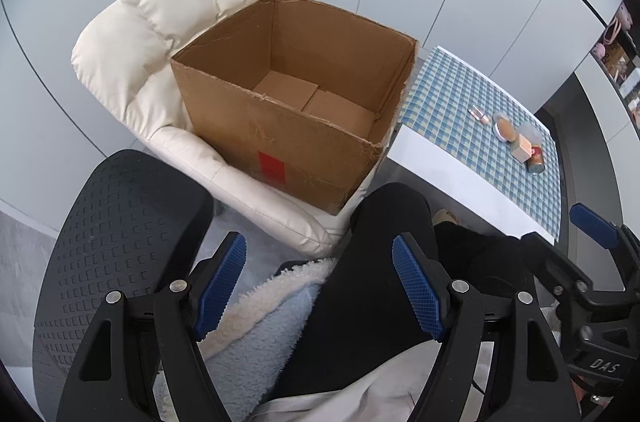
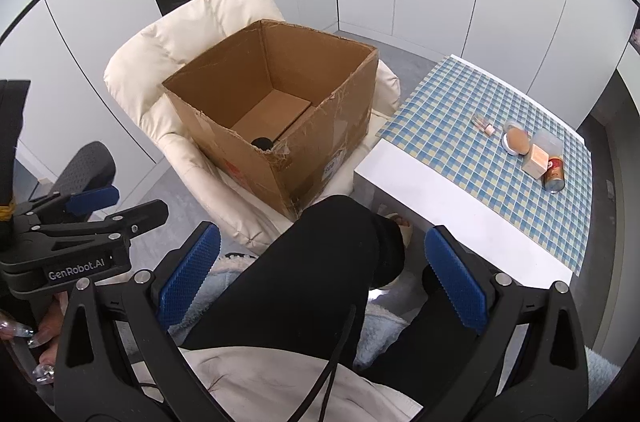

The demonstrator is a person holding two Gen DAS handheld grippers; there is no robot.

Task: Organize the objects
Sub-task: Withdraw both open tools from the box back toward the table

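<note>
The small items, a can (image 2: 555, 174), a block (image 2: 537, 160) and a compact (image 2: 517, 141), lie at right of frame on the checked cloth (image 2: 460, 126), with the open box (image 2: 280, 110) at centre on a cream chair (image 2: 160, 62). I'd swing my right gripper (image 2: 322, 278) right over the can and grip it by its sides; both it and my left gripper (image 1: 320, 286) gape and hold nothing, over my lap. White table (image 2: 440, 206), pale panelled walls behind.

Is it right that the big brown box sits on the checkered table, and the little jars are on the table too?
Not quite. The cardboard box sits on the cream armchair, beside the table, as the right wrist view shows. The little jars are on the table.
</note>
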